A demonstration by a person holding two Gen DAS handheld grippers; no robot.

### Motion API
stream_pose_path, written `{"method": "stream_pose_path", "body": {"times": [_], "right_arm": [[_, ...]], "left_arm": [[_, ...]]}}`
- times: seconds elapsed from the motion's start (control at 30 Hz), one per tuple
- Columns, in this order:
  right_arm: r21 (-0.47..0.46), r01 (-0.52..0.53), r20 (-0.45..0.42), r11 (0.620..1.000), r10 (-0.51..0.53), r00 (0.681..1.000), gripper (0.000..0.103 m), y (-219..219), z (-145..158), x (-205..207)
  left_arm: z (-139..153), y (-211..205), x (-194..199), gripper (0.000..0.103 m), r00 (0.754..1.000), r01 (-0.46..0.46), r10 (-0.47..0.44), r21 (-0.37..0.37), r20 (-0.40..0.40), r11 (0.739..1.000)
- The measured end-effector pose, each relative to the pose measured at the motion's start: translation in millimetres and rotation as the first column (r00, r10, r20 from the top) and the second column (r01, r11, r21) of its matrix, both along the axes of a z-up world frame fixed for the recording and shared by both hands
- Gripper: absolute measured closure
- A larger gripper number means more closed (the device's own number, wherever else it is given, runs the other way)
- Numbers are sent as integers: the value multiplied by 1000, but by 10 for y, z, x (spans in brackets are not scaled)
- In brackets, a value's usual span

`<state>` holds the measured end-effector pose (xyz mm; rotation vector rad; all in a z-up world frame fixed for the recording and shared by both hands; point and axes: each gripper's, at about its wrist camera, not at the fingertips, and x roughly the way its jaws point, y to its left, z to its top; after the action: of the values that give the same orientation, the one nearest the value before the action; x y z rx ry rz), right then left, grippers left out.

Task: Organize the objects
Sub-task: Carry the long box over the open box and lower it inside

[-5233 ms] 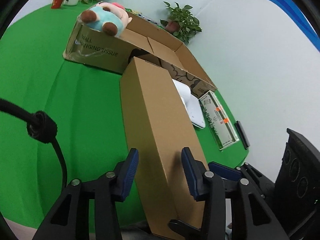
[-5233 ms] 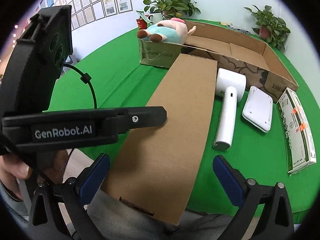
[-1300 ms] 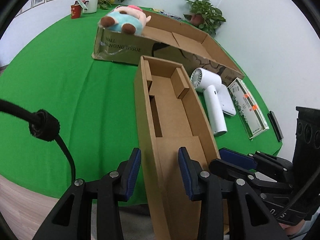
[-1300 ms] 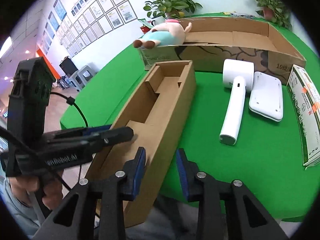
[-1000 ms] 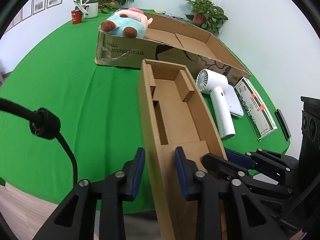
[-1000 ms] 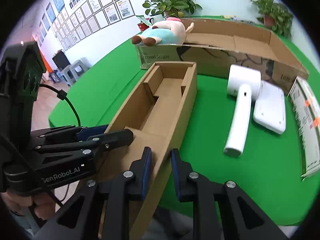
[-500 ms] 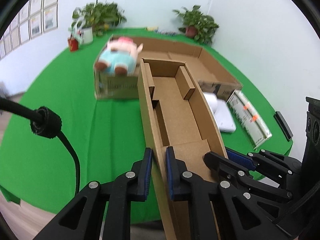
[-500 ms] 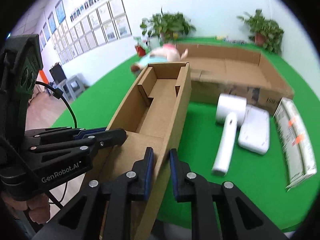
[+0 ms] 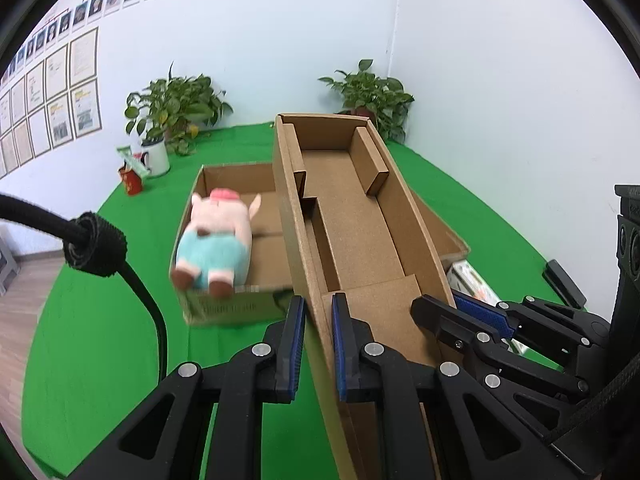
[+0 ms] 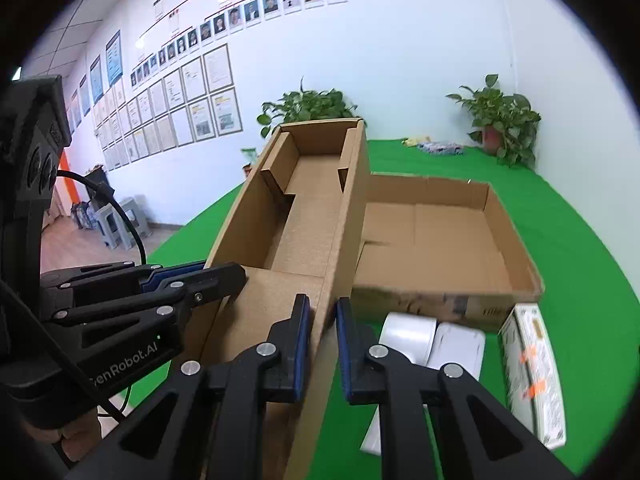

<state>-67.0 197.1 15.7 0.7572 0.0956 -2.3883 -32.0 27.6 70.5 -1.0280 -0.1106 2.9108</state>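
Note:
A long open brown cardboard box (image 9: 352, 216) (image 10: 304, 208) with inner dividers hangs tilted above the green table, its far end raised. My left gripper (image 9: 317, 340) is shut on its left side wall near the near end. My right gripper (image 10: 322, 344) is shut on its right side wall. Each gripper shows in the other's view, the right gripper (image 9: 460, 316) and the left gripper (image 10: 192, 280). Behind stands a big shallow open carton (image 9: 224, 184) (image 10: 440, 240) with a plush pig (image 9: 218, 240) lying at its left front corner.
A white hair dryer (image 10: 404, 340) and a white flat device (image 10: 460, 346) lie on the green table (image 10: 580, 260) in front of the carton, with a printed box (image 10: 532, 372) to their right. Potted plants (image 9: 176, 108) (image 10: 500, 120), a white cup and a red cup stand at the back.
Both grippers closed onto the long box's side walls and lifted it off the table, tilting its far end upward over the big carton.

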Motion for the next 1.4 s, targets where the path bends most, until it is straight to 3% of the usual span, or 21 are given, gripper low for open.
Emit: {"method": "stream_pose_path", "body": {"times": [0.5, 0.87, 1.1, 1.4], "right_arm": [[-25, 32, -24, 999, -33, 999, 91, -269, 319, -788], [-55, 25, 28, 998, -24, 999, 91, -529, 282, -1396], [-63, 19, 89, 998, -14, 996, 91, -656, 93, -1734], [-66, 24, 231, 998, -8, 973, 91, -714, -479, -1976]], "left_arm": [[419, -252, -1024, 93, 999, 25, -25, -11, -45, 1000], [386, -524, -1918, 93, 1000, 13, -13, -15, 3, 1000], [100, -670, -2459, 93, 997, 10, -8, -27, 81, 1000], [-640, -610, -2750, 93, 978, -11, 28, -82, 207, 997]]}}
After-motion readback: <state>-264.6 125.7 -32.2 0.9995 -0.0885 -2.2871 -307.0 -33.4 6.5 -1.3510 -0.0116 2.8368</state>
